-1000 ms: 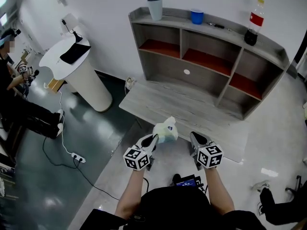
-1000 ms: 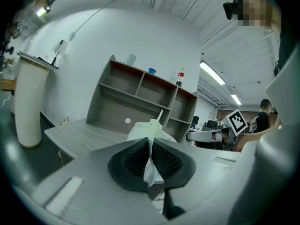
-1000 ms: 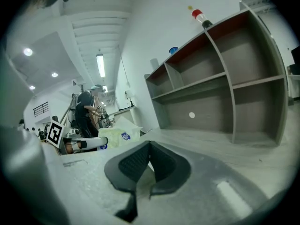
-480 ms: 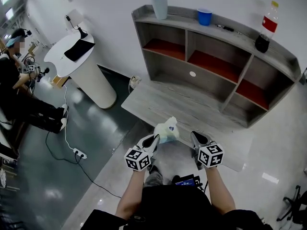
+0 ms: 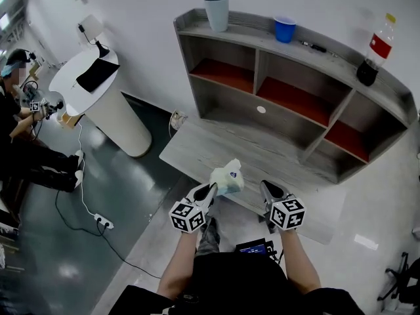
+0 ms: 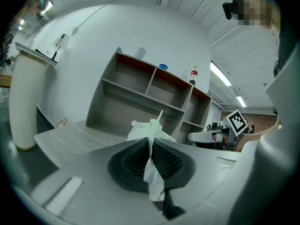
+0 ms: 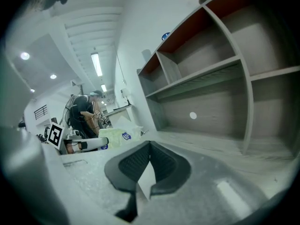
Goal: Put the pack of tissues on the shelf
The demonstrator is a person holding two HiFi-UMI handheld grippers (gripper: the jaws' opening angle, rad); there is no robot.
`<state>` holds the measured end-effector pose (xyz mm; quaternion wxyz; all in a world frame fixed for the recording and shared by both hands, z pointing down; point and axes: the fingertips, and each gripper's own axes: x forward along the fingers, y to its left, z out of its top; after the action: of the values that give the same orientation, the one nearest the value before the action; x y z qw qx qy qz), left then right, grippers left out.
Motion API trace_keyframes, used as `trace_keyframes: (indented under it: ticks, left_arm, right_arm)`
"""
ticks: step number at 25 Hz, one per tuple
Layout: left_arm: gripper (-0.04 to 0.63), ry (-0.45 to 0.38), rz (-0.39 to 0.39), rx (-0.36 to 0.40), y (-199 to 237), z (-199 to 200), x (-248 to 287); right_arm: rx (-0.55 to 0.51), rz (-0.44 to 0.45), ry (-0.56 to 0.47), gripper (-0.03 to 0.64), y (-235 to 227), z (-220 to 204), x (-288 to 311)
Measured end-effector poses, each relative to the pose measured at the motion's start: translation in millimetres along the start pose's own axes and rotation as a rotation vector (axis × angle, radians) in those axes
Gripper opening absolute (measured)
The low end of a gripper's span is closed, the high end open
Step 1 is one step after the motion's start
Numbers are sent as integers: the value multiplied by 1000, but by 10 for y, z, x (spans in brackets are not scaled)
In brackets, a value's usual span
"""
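Your left gripper [image 5: 210, 190] pinches the pack of tissues [image 5: 227, 178] over the table's [image 5: 216, 143] near edge. Your right gripper's [image 5: 266, 189] jaws are pressed together, empty.

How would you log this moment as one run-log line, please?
left tongs: shut on pack of tissues | right tongs: shut, empty | pack: held in front of shelf, not yet placed
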<state>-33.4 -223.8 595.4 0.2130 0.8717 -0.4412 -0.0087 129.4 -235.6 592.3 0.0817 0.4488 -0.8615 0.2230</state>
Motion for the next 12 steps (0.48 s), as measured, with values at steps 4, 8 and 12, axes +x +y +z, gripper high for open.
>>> trace_keyframes:
  ticks: [4,8,12]
  left_arm:
    - [8,9,-20,1,255,165,202]
    - [8,16,-40,5,528,336,390]
    - [8,28,-69,9,784,500,564]
  right_arm:
    - [9,-24,-4,2,-74,152,281]
    - [15,-39,-8,2,-97,290,589]
    - [24,-64,-13,2,-111,418,853]
